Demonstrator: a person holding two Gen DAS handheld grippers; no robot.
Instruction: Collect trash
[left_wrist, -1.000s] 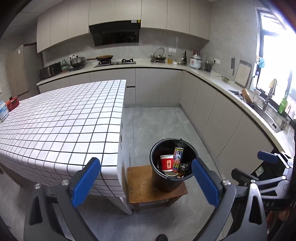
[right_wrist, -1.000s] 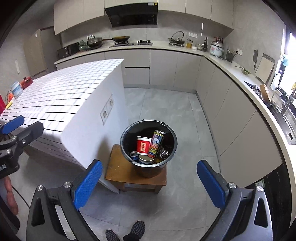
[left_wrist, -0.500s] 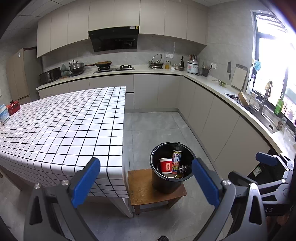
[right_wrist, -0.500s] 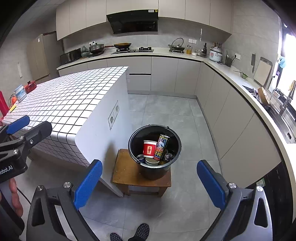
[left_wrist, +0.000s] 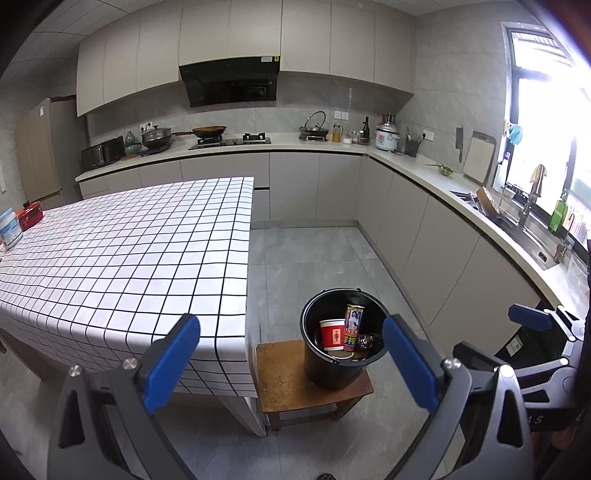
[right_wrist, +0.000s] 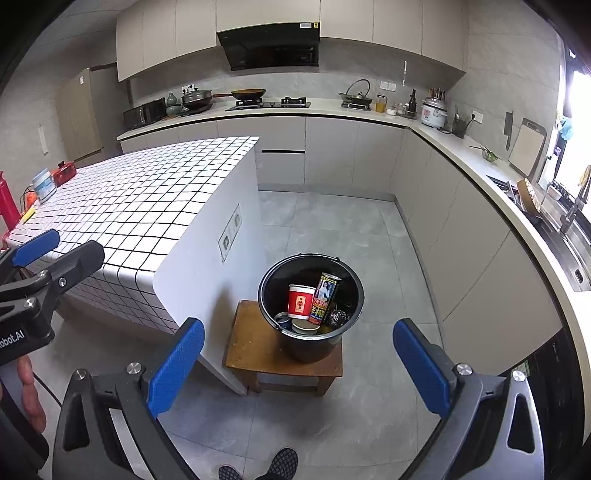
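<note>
A: Both cameras have risen and tilted up since a second ago; more of the checked table (left_wrist: 122, 254) shows.

B: Left gripper (left_wrist: 291, 363) is spread wide, empty; right gripper (right_wrist: 299, 365) likewise.

A: Trash sits in the black bucket (right_wrist: 267, 295) on the stool (right_wrist: 251, 347), below and beyond the fingers. Scan the tabletop before finishing.

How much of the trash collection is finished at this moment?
Mostly done, it seems: the red cup, a tall can and other scraps sit in the black bucket. The left gripper and right gripper are open and empty. No loose trash shows on the checked table.
</note>
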